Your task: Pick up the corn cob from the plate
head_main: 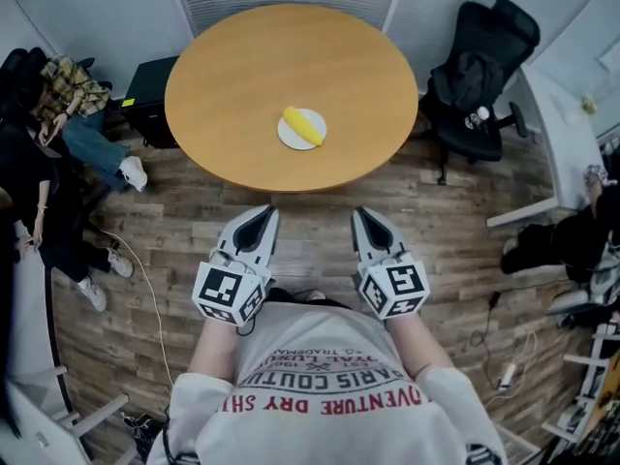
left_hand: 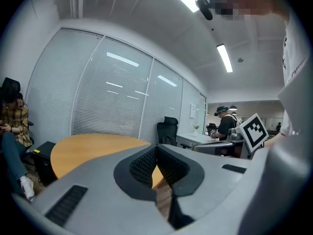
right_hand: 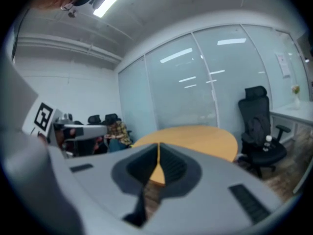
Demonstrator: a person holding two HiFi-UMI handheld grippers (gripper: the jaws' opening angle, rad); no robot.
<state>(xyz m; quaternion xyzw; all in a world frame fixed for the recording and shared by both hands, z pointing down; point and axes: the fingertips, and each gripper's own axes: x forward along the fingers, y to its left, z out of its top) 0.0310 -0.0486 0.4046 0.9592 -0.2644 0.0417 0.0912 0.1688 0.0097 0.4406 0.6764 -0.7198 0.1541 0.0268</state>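
A yellow corn cob (head_main: 303, 126) lies on a small white plate (head_main: 289, 139) near the front edge of a round wooden table (head_main: 291, 56). Both grippers hover over the floor, short of the table. My left gripper (head_main: 264, 211) is shut and holds nothing; in its own view the left gripper (left_hand: 157, 146) has its jaws meeting at the tips. My right gripper (head_main: 357, 211) is shut and empty too; the right gripper (right_hand: 158, 145) shows its jaws pressed together. In both gripper views the table top is seen edge-on, and the plate and cob are hidden.
A black office chair (head_main: 480, 76) stands right of the table. A seated person (head_main: 68, 114) is at the left, beside a black box (head_main: 150, 95). A white desk (head_main: 557, 134) is at the right. Cables trail over the wooden floor (head_main: 155, 298).
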